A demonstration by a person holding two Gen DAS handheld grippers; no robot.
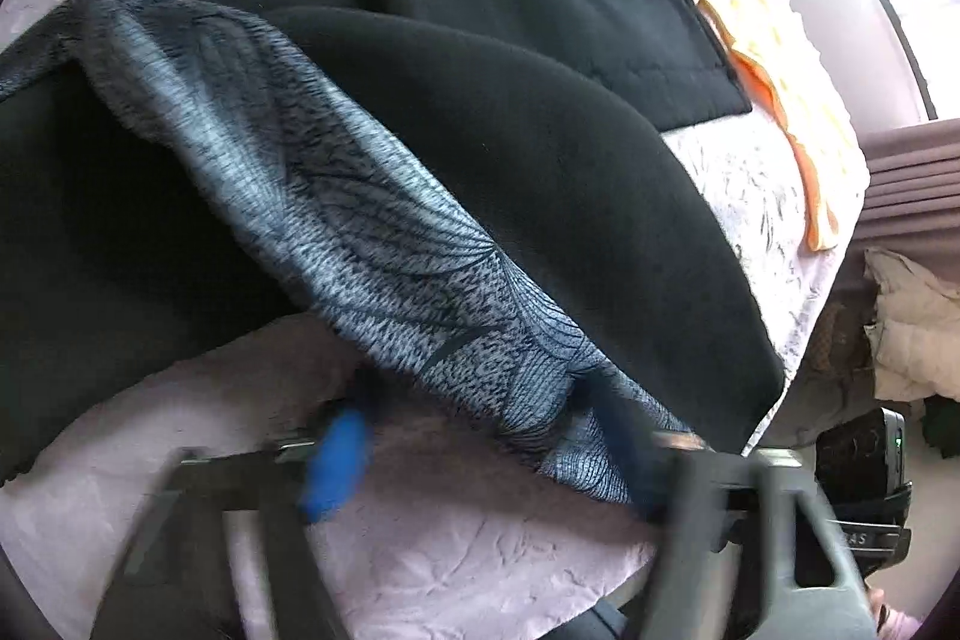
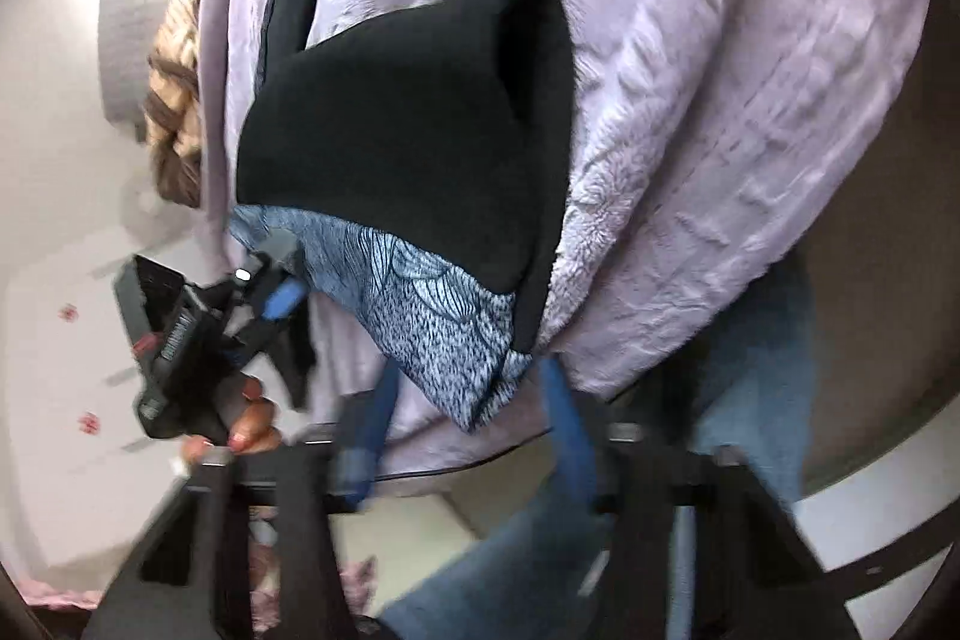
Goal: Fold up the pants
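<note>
The pants (image 1: pixel 372 196) lie across a lilac bedspread (image 1: pixel 456 538), blue-grey patterned outside and black fleece inside. One leg (image 2: pixel 420 124) is raised so its black lining and tube opening face me. My left gripper (image 1: pixel 480 460) sits at the patterned hem near the bed's edge. Its blue fingers (image 1: pixel 336 454) are blurred and stand apart, with the hem against the right-hand one. My right gripper (image 2: pixel 471 418) straddles the hem's other corner (image 2: pixel 474 388), jaws apart, pads not pressing. The left gripper (image 2: pixel 270 280) shows in the right wrist view by the hem's left corner.
An orange and yellow cloth (image 1: pixel 780 88) lies at the bed's far right. White padded bedding (image 1: pixel 912 328) is heaped beside the bed. A person in jeans (image 2: pixel 750 400) stands at the bed's edge, a hand (image 2: pixel 252 418) on the left tool. A brown braided thing (image 2: pixel 174 112) rests on the pale floor (image 2: pixel 60 340).
</note>
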